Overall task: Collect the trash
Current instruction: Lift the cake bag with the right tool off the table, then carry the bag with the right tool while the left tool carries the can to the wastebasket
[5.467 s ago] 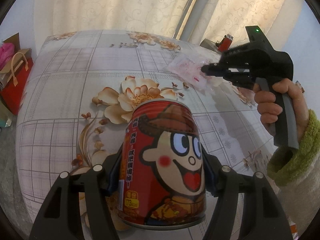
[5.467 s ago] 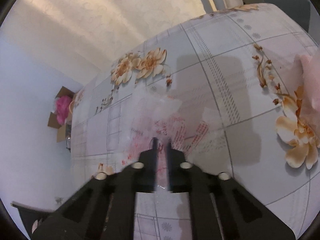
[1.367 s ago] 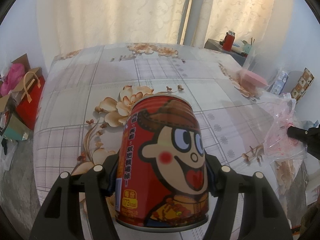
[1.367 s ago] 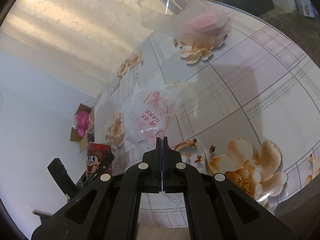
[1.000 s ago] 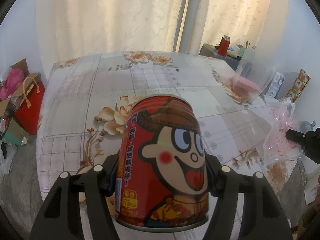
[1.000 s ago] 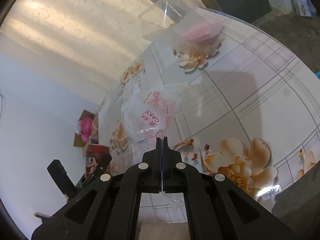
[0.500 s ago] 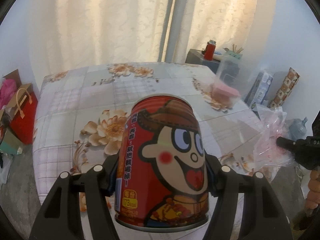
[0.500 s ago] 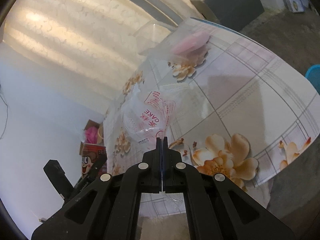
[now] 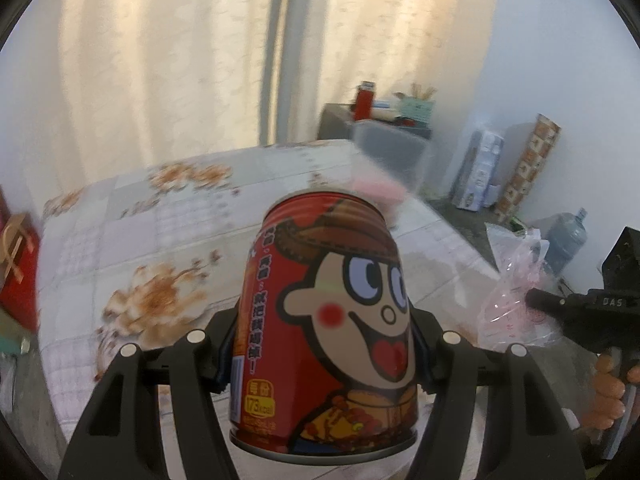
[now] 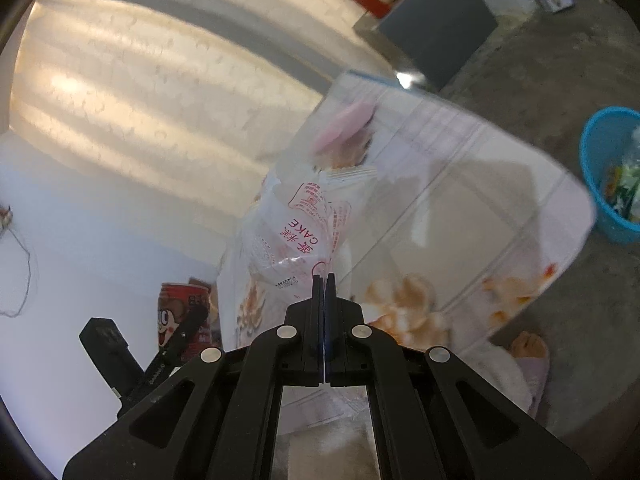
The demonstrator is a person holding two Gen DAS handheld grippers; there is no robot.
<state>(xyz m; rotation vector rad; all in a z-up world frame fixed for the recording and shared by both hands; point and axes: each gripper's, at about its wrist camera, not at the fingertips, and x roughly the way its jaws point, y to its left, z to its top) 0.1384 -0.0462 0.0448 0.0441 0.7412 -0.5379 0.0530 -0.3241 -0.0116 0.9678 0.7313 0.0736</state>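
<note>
My left gripper (image 9: 324, 344) is shut on a red drink can (image 9: 326, 320) with a cartoon face and holds it upright in the air, off the table. The can also shows in the right wrist view (image 10: 182, 320). My right gripper (image 10: 323, 280) is shut on a clear plastic cake wrapper (image 10: 298, 232) with red print, held above the table edge. That wrapper (image 9: 516, 304) and the right gripper (image 9: 536, 300) show at the right of the left wrist view.
A table with a floral cloth (image 9: 180, 232) (image 10: 460, 216) lies ahead, with a clear container holding something pink (image 10: 344, 124) on it. A blue basket with trash (image 10: 612, 176) stands on the floor at the right. A grey cabinet (image 9: 376, 136), boxes and a water jug (image 9: 564, 240) stand by the wall.
Both grippers have pulled back from the table and swung right, each keeping its item. The blue basket has come into the right wrist view.
</note>
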